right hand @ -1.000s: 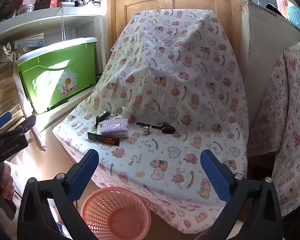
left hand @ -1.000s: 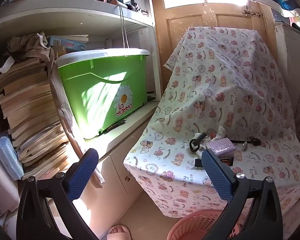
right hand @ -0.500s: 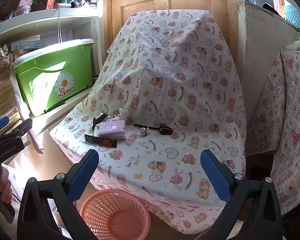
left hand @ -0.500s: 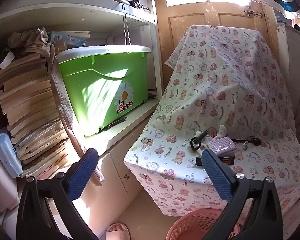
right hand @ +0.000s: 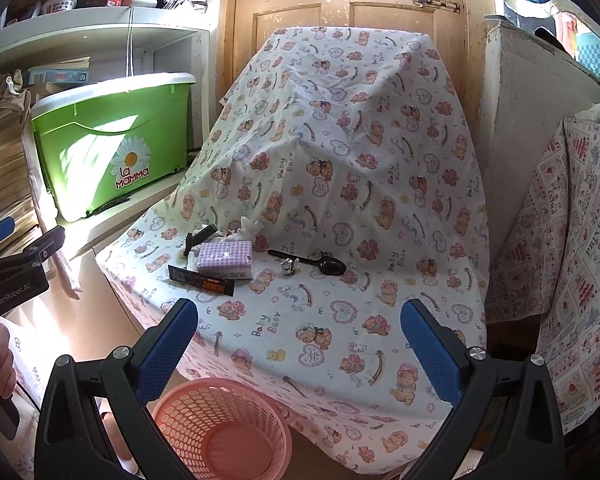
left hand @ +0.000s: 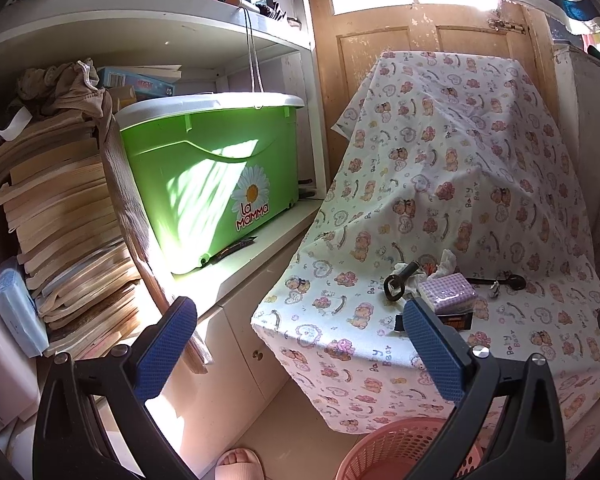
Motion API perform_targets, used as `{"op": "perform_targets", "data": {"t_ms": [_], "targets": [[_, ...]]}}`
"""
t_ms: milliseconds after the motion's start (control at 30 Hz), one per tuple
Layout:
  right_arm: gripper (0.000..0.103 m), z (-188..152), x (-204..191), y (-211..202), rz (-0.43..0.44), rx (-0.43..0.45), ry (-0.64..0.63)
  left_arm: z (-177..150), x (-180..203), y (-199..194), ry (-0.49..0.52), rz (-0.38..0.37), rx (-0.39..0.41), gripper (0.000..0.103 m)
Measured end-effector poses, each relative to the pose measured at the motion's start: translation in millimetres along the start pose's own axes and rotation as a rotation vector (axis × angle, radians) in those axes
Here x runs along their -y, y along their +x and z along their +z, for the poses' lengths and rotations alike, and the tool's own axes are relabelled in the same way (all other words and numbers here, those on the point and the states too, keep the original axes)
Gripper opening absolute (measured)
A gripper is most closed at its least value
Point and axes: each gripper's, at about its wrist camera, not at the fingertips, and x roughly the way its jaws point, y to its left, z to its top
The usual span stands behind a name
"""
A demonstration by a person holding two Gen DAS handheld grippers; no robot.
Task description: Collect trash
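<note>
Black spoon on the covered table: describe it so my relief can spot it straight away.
Find the table under the teddy-bear print cloth in front of the wooden door. On its flat front part, right of the lilac checked packet, lies the black spoon, bowl pointing right. It is the only long, thin, glossy item there, with a small crumpled scrap beside its handle.

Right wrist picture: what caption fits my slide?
Open right gripper faces scattered trash on a teddy-print cloth, above a pink basket.

Both wrist views face draped table from near; left view angled from left; share basket.
</note>
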Motion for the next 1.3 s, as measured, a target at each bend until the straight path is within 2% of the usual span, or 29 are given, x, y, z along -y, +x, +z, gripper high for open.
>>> {"op": "perform_targets", "data": {"t_ms": [600, 767, 1300], "targets": [[0.102, 0.1, -4.8, 1.4, 0.011, -0.005, 0.001, -0.3, 2.3, -5.5, 0.029, 0.02, 0.036, 0.102], [0.102, -0.7, -3.0, 0.0, 0.023, -0.002, 0.014, 1.6, 1.7, -7.7, 0.021, -0.003, 0.046, 0.102], [0.102, -3.0, -6.0, 3.3, 0.062, -0.029, -0.001, 0.4, 5.0, -4.8, 0.025, -0.004, 0.026, 0.102]]}}
